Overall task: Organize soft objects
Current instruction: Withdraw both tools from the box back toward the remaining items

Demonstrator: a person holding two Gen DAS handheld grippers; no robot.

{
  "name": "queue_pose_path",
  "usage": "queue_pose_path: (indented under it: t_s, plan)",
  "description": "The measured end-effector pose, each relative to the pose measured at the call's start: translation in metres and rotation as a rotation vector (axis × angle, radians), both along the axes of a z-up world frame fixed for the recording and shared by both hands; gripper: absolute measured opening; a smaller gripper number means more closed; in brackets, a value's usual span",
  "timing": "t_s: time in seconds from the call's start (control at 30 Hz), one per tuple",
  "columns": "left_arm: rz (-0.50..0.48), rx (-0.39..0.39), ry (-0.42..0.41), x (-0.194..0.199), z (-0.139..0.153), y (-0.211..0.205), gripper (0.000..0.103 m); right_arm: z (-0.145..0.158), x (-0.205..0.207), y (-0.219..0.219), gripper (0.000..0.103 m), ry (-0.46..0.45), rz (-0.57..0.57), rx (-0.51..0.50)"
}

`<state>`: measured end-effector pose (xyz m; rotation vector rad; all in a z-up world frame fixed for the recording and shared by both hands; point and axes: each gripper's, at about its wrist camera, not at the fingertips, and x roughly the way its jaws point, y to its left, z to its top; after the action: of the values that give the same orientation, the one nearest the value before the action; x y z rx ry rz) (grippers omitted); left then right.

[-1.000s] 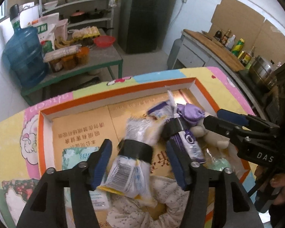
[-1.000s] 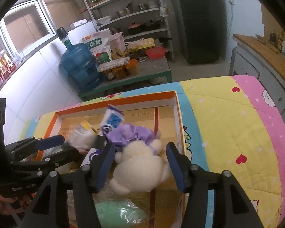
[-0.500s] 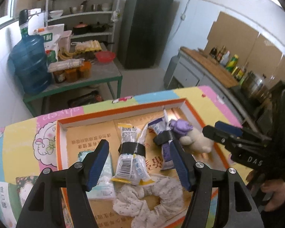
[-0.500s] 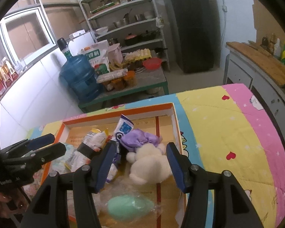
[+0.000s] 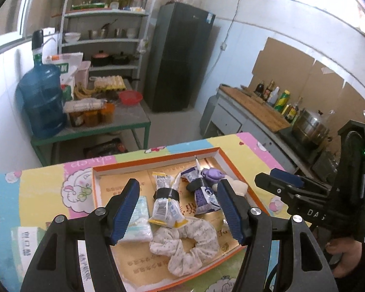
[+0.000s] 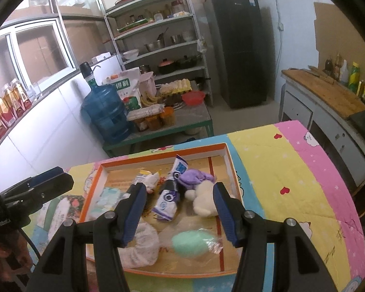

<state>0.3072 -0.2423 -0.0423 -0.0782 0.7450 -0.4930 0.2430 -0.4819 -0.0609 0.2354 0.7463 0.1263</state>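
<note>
The left gripper point(image 5: 177, 206) partly hides the tissue pack point(image 5: 138, 219). Both it and the right gripper point(image 6: 177, 209) tilt downward above the box point(image 6: 231, 165), released, holding nothing.

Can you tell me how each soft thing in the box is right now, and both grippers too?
Left gripper: open, empty.
Right gripper: open, empty.
Yellow snack pack: lying flat, black band around.
Purple pack: lying flat, banded.
Plush toy: lying down.
Scrunchie: lying flat.
Green sponge: wrapped in plastic.
</note>
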Motion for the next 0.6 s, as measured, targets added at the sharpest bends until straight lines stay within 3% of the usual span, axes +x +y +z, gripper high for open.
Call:
queue_pose_path:
  t_s: [0.1, 0.2, 0.6]
  plan:
    - [0.005, -0.014, -0.029, -0.013, 0.008, 0.012, 0.068, 0.009, -0.011, 0.011, 0.058, -0.016, -0.013, -0.017]
    - [0.009, -0.025, -0.043, -0.026, 0.013, 0.024, 0.068, 0.016, -0.023, 0.025, 0.068, -0.027, -0.017, -0.035]
    - [0.038, -0.052, -0.08, -0.086, 0.019, 0.08, 0.069, 0.028, -0.079, 0.076, 0.068, -0.042, -0.002, -0.081]
